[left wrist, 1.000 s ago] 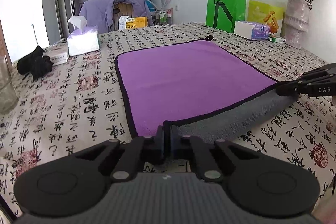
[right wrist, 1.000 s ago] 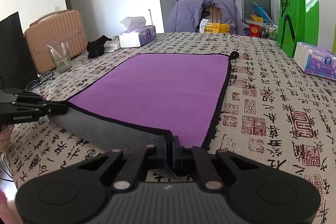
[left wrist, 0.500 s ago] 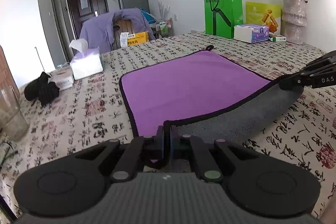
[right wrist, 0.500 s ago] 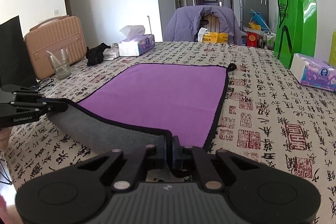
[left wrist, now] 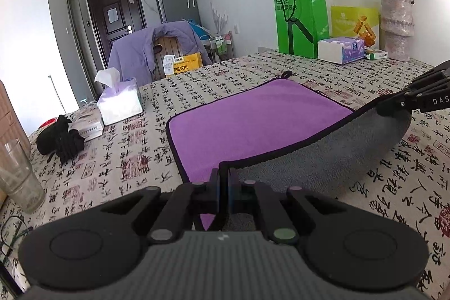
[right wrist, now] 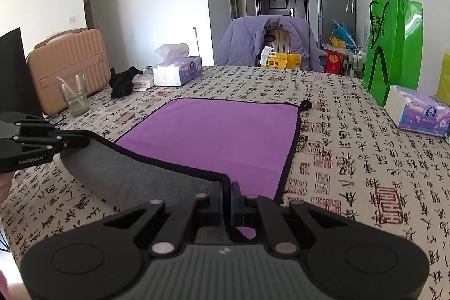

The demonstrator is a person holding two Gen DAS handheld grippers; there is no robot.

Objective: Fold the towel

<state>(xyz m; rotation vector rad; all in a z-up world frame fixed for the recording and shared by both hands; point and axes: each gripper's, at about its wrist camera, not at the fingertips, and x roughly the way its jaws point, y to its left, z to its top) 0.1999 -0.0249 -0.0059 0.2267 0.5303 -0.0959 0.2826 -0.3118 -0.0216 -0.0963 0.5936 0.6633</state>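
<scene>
A purple towel [left wrist: 253, 117] with a black hem and grey underside lies on the patterned table; it also shows in the right wrist view [right wrist: 213, 137]. My left gripper [left wrist: 224, 182] is shut on its near left corner. My right gripper [right wrist: 226, 196] is shut on the near right corner. Both corners are lifted above the table, so the near edge hangs between them and shows the grey underside [left wrist: 323, 159]. Each gripper shows in the other's view, the right one [left wrist: 393, 106] and the left one [right wrist: 76, 141]. The far half of the towel lies flat.
A tissue box [left wrist: 119, 100], a black cloth [left wrist: 60, 138] and a glass [left wrist: 17, 179] stand at the left. A green bag [left wrist: 299, 16], a second tissue pack [left wrist: 341, 49] and a flower vase [left wrist: 396, 24] stand at the right. A pink case [right wrist: 67, 66] is at the far left.
Both grippers have risen with the towel's near corners. The near edge has lifted higher off the table and more grey underside shows.
</scene>
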